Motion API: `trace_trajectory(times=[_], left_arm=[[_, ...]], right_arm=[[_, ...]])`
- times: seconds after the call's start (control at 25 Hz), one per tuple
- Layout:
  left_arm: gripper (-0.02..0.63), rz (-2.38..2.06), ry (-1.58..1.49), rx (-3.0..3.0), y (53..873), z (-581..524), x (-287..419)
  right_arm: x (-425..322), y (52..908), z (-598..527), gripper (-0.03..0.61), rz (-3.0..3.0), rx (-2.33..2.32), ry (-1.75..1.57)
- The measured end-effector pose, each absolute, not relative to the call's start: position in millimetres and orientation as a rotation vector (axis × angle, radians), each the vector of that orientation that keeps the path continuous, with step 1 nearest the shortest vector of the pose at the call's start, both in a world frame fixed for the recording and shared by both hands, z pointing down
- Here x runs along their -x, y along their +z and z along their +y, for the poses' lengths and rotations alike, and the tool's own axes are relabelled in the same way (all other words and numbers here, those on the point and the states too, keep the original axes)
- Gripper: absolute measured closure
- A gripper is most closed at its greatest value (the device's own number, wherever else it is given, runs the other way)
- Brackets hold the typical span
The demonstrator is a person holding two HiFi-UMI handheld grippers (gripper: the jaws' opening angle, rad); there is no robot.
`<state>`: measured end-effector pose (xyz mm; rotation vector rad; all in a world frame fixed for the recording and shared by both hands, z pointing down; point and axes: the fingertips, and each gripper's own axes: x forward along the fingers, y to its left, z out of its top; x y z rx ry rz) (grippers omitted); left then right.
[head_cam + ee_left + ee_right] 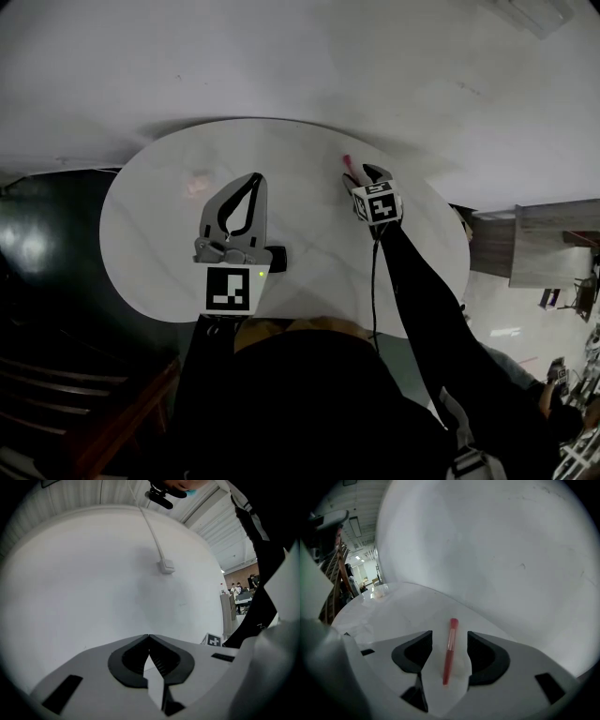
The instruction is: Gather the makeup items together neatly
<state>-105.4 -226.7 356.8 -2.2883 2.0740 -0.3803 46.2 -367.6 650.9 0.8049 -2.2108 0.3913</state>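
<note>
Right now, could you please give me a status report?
Left gripper shut, empty. Right gripper open, red makeup pencil between its jaws, ungripped. Nothing blocking it.

Our left gripper (255, 177) (149, 636) is held out ahead of the body, pointing forward, its two jaws closed tip to tip with nothing between the pads and its marker cube (228, 289) facing up at us. Over on the other side, our right arm (424, 300) in its dark sleeve stretches further out, and the right gripper (362, 178) (449, 633) tips downward, jaws standing apart and clamping on nothing, its marker cube (378, 203) turned towards us.
</note>
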Motion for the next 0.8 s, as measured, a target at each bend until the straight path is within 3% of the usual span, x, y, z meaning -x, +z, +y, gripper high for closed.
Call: trace_trajectory(times=[0.24, 0.28, 0.32, 0.36, 0.8], left_arm=[[0.597, 2.095, -0.399, 2.286, 363.2, -225.7, 109.7], [0.597, 2.098, -0.398, 2.286, 363.8, -225.4, 110.8], [0.597, 2.1, -0.401, 2.286, 364.5, -224.8, 111.8], [0.597, 2.101, -0.408, 2.287, 365.4, -224.3, 112.5], [0.597, 2.073, -0.415, 2.314, 367.6, -215.0, 112.9]], right_arm=[[-47.7, 666.6, -369.8, 0.327, -2.175, -0.786, 0.431], [-48.1, 667.9, -368.9, 0.354, -2.162, -0.779, 0.434], [-48.5, 668.7, -367.6, 0.462, -2.149, -0.773, 0.437], [-48.7, 668.9, -366.4, 0.515, -2.139, -0.767, 0.438], [-43.5, 633.9, -359.5, 0.515, -2.213, -0.714, 0.336]])
